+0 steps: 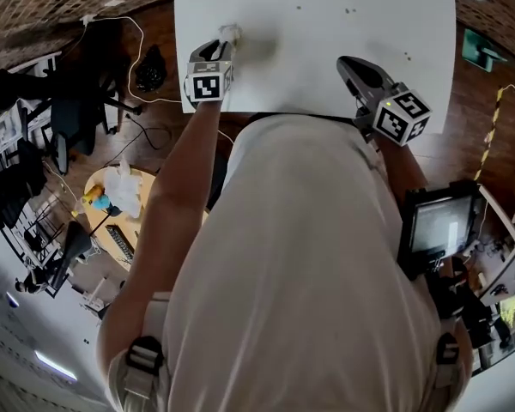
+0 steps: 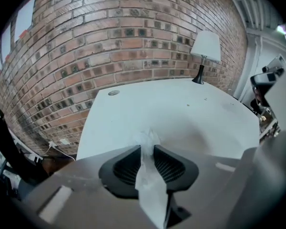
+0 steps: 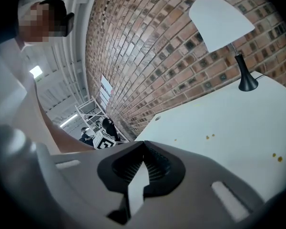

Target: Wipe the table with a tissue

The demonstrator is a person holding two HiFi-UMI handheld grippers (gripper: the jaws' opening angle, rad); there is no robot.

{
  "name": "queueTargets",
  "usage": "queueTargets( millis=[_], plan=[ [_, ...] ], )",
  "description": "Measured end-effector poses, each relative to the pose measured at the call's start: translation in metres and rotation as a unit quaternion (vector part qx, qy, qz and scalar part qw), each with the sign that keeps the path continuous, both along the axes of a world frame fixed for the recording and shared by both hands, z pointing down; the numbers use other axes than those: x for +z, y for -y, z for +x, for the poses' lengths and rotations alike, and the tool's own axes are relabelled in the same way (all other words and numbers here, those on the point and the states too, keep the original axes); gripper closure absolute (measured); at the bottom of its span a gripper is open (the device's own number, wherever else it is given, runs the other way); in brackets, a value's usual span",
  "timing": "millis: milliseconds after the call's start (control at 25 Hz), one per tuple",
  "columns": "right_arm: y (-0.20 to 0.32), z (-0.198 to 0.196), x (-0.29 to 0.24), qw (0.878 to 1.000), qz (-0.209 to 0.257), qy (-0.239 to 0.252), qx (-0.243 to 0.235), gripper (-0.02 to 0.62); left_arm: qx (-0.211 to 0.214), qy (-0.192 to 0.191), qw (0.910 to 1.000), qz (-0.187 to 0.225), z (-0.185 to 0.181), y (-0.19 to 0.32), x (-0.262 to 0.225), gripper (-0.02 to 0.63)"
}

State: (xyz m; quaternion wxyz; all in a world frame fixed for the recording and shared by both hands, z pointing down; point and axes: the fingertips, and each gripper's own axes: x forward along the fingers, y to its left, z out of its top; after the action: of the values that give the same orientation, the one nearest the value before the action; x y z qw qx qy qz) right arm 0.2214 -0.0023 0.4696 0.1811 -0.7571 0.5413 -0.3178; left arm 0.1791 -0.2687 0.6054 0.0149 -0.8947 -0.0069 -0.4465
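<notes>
The left gripper pinches the tissue between narrow-set fingers low at the counter, so a hard swipe might tug it free, while the right gripper hovers, fingers together, empty.

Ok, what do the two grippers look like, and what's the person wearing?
Both the left gripper and right gripper have grey bodies, black ribbed pads and a white cube with black square markers. The person wears a pale top with shoulder straps.
</notes>
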Motion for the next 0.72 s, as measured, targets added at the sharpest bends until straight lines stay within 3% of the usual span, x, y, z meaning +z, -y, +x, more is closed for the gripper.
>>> queueTargets(
  millis=[160, 720],
  plan=[
    [0.009, -0.007, -0.001, 1.0, -0.007, -0.003, 0.016, 0.588, 0.024, 0.005, 0.9997, -0.008, 0.005, -0.006, 0.009, 0.462],
    [0.026, -0.014, -0.003, 0.997, -0.034, 0.001, 0.069, 0.588, 0.078, 0.017, 0.9962, -0.033, 0.013, -0.009, 0.013, 0.499]
  ],
)
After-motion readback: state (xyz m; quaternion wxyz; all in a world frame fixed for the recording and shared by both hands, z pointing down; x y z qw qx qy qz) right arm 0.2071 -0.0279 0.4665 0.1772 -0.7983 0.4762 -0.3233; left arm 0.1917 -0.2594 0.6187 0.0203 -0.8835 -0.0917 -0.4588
